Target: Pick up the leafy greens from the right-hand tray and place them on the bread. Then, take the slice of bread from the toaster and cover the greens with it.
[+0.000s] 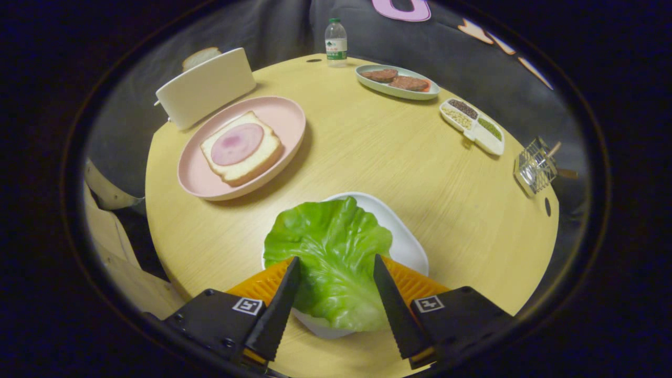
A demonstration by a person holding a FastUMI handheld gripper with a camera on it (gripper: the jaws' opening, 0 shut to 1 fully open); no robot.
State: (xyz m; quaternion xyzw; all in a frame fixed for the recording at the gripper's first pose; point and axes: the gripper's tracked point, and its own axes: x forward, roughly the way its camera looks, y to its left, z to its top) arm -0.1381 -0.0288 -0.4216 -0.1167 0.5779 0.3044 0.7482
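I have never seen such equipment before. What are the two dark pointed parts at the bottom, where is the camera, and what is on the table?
The two pointed parts are the fingers of a hand-held gripper, a two-finger tool that a person carries. The camera rides on that tool and looks forward along the fingers, so the round table looks curved.

Between the fingers lies a green lettuce leaf on a white tray. The fingers stand open on either side of the leaf; I cannot tell whether they touch it.

Beyond them, a pink plate holds a bread slice topped with ham. Behind it is a white toaster with another slice sticking out. Further back are a water bottle, a dish of meat patties, a divided dish of grains and a small wire rack.
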